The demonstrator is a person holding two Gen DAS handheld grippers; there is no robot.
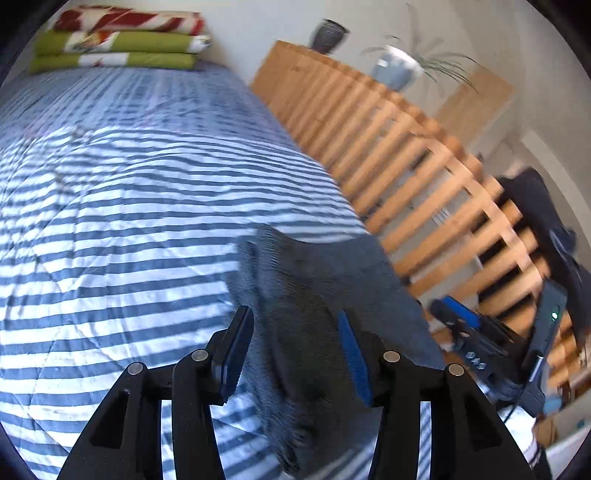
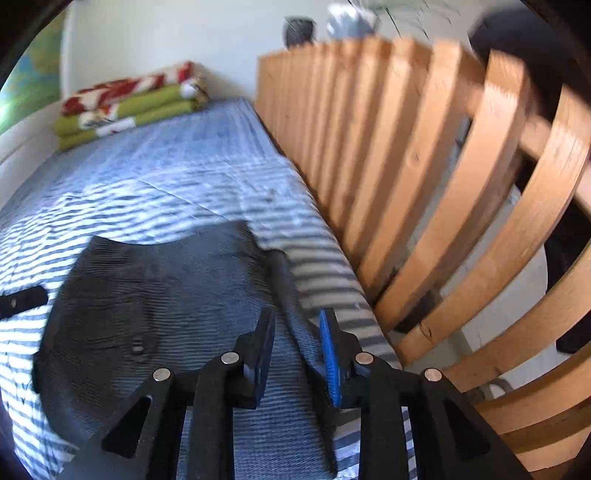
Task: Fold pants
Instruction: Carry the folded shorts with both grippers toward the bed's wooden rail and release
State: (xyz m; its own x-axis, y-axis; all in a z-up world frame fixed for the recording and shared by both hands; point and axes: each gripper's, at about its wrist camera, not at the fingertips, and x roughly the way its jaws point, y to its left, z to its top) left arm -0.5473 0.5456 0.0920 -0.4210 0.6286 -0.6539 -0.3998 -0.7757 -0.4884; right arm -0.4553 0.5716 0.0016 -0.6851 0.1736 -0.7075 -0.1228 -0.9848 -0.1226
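Note:
Dark grey pants (image 1: 325, 266) are raised off the striped bed, and a thick bunch of the cloth fills the gap between my left gripper's (image 1: 295, 332) fingers, which are shut on it. In the right wrist view the pants (image 2: 147, 288) spread out to the left, their far edge sagging in a curve. My right gripper (image 2: 297, 339) is shut on a ridge of cloth at their right edge, close to the bed's side. The right gripper (image 1: 465, 328) also shows at the left view's right. A black part of the left gripper (image 2: 22, 301) pokes in at the pants' left edge.
The bed (image 1: 129, 221) has a blue-and-white striped cover. A wooden slatted rail (image 2: 424, 166) runs along its right side, close to my right gripper. Folded green and red blankets (image 1: 118, 40) lie at the far end. A potted plant (image 1: 395, 66) and a dark vase (image 1: 327, 35) stand beyond the rail.

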